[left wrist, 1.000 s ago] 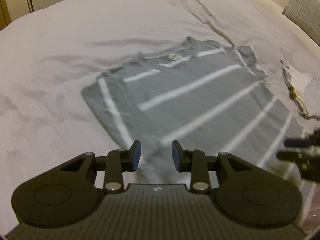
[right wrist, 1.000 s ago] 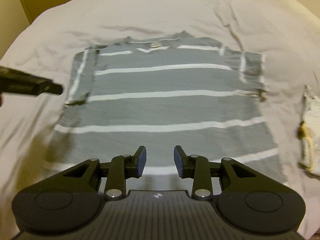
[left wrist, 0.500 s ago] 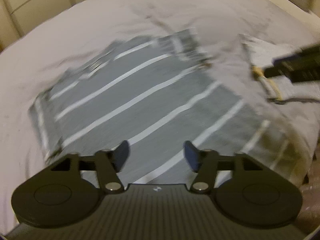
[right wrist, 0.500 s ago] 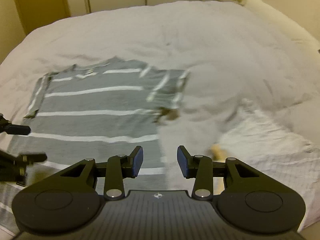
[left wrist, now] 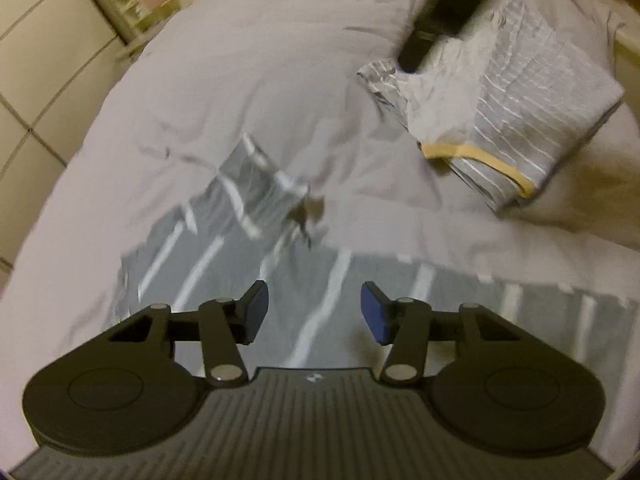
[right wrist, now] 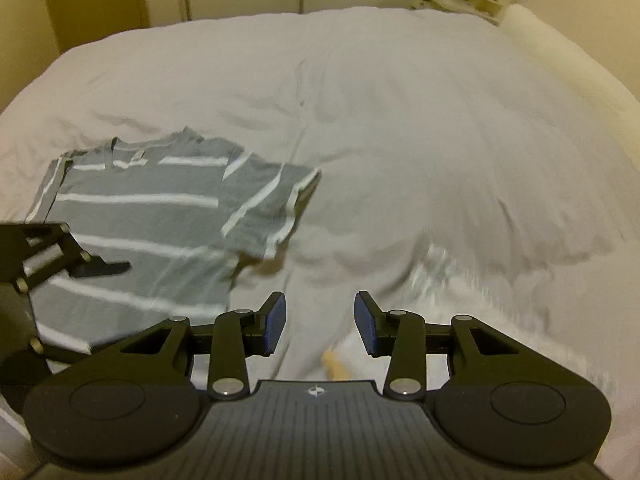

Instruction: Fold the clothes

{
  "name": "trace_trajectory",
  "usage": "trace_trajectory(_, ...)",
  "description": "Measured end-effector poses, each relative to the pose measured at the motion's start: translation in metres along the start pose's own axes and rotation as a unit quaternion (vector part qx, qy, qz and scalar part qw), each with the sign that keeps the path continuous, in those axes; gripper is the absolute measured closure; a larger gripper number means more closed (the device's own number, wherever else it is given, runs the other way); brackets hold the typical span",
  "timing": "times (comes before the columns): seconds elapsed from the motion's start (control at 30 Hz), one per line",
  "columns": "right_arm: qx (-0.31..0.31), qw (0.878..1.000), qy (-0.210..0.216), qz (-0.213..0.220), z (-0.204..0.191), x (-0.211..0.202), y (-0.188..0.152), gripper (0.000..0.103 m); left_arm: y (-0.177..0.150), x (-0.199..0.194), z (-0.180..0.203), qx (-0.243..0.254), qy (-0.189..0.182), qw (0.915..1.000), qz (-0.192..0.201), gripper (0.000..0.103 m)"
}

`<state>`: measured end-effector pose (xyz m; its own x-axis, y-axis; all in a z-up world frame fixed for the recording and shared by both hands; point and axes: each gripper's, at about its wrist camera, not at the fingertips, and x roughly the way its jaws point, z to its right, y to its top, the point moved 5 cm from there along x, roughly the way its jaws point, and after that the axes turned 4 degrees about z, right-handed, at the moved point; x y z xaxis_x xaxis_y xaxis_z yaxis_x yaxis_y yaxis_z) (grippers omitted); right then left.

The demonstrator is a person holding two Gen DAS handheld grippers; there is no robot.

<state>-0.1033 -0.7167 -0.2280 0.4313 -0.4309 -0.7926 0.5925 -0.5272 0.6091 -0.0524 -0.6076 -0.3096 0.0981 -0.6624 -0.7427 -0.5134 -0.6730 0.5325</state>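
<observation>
The grey striped t-shirt (right wrist: 140, 220) is seen lying flat on the bed (right wrist: 400, 120), front down or up cannot be told, with its right sleeve (right wrist: 268, 208) turned in over the body. A second ago both cameras were aimed squarely at the shirt; since then both have been swung toward the right side of the bed, so that the shirt now sits at the left of the right wrist view and under the left gripper (left wrist: 314, 312) in its own view.

The left gripper is held wide apart above the shirt's body, with nothing between its pads. The right gripper (right wrist: 320, 322) is likewise spread and empty, and is pointed at bare sheet just beside a pale striped garment with yellow trim (left wrist: 500, 112), which lies loosely bunched, well apart from the shirt.

No fold has been added to the shirt in that second. The swing is judged to be a shift of attention toward the second garment, or toward the sleeve side of the shirt; which one cannot be told. Most of the folding is judged still to be done
</observation>
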Motion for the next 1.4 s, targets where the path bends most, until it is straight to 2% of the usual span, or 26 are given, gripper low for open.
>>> trace_trajectory(0.03,-0.009,1.000,0.011,0.002,0.009,0.010,0.009,0.062,0.009,0.012,0.002,0.009,0.009,0.9999,-0.001,0.049)
trace_trajectory(0.1,-0.030,0.999,0.038,0.001,0.022,0.033,0.022,0.062,0.024,0.035,0.004,0.021,0.022,0.9995,-0.007,0.045)
trace_trajectory(0.27,-0.091,0.990,0.109,-0.027,0.051,0.097,0.058,0.062,0.046,0.095,0.007,0.048,0.064,0.9961,-0.037,0.047)
trace_trajectory(0.43,-0.115,0.979,0.156,-0.060,0.048,0.155,0.085,0.063,0.047,0.150,0.019,0.095,0.096,0.9882,-0.072,0.050)
trace_trajectory(0.47,-0.118,0.978,0.162,-0.065,0.045,0.165,0.089,0.063,0.046,0.157,0.021,0.102,0.095,0.9872,-0.077,0.052)
trace_trajectory(0.6,-0.120,0.972,0.184,-0.079,0.035,0.201,0.104,0.063,0.044,0.178,0.024,0.108,0.094,0.9855,-0.091,0.079)
trace_trajectory(0.63,-0.115,0.972,0.189,-0.084,0.033,0.209,0.107,0.063,0.043,0.180,0.022,0.103,0.096,0.9856,-0.093,0.088)
trace_trajectory(0.73,-0.099,0.969,0.204,-0.100,0.027,0.233,0.114,0.063,0.042,0.183,0.016,0.078,0.105,0.9873,-0.091,0.099)
trace_trajectory(0.8,-0.091,0.965,0.213,-0.124,0.024,0.248,0.114,0.063,0.041,0.181,0.013,0.056,0.106,0.9895,-0.080,0.099)
trace_trajectory(0.83,-0.085,0.963,0.214,-0.138,0.025,0.254,0.113,0.066,0.041,0.179,0.012,0.046,0.106,0.9905,-0.074,0.100)
trace_trajectory(0.87,-0.079,0.962,0.213,-0.151,0.026,0.258,0.112,0.078,0.041,0.178,0.011,0.038,0.106,0.9913,-0.067,0.100)
trace_trajectory(0.9,-0.070,0.961,0.213,-0.163,0.027,0.260,0.111,0.082,0.041,0.177,0.010,0.032,0.106,0.9919,-0.062,0.100)
trace_trajectory(0.93,-0.062,0.960,0.213,-0.173,0.029,0.262,0.111,0.099,0.042,0.178,0.012,0.026,0.105,0.9924,-0.057,0.100)
trace_trajectory(1.03,-0.038,0.961,0.205,-0.182,0.034,0.257,0.117,0.101,0.042,0.176,0.008,-0.006,0.104,0.9934,-0.049,0.100)
trace_trajectory(1.13,-0.042,0.968,0.160,-0.190,0.031,0.250,0.127,0.101,0.043,0.169,-0.004,-0.092,0.089,0.9915,-0.024,0.100)
trace_trajectory(1.2,-0.059,0.968,0.155,-0.190,0.015,0.241,0.132,0.101,0.040,0.163,-0.018,-0.171,0.075,0.9824,-0.005,0.099)
trace_trajectory(1.3,-0.067,0.963,0.194,-0.176,-0.014,0.229,0.143,0.101,0.032,0.157,-0.041,-0.280,0.063,0.9579,0.012,0.099)
trace_trajectory(1.33,-0.058,0.960,0.219,-0.167,-0.023,0.227,0.147,0.101,0.029,0.155,-0.047,-0.311,0.062,0.9483,0.016,0.099)
trace_trajectory(1.4,-0.045,0.953,0.261,-0.144,-0.037,0.225,0.153,0.097,0.019,0.151,-0.062,-0.389,0.059,0.9189,0.021,0.099)
